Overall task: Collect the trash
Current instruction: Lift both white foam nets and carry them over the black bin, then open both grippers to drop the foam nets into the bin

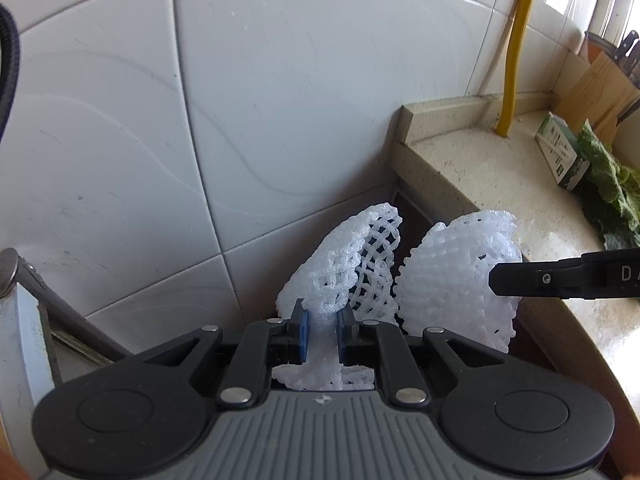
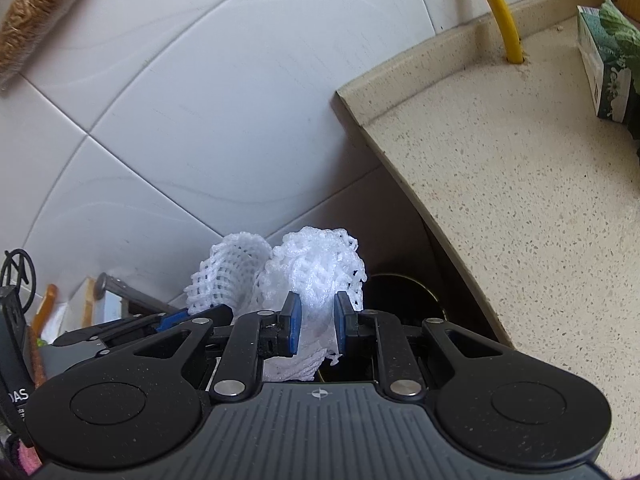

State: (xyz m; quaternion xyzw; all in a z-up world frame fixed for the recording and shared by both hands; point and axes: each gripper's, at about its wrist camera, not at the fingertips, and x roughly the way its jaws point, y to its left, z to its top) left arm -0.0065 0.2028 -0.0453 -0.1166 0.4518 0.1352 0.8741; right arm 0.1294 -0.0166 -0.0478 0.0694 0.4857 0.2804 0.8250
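**Both grippers hold foam nets beside the counter**

Left wrist view: left gripper pinches a white foam net left of the counter; knife block visible.

Right wrist view: right gripper clamps a second net; only here, a noodle bag.

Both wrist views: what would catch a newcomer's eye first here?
Two white foam nets, one pinched in each gripper, held side by side in front of the tiled wall: the left gripper grips the left foam net, the right gripper grips the right foam net. Next, the yellow hose rising from the speckled countertop to the right.
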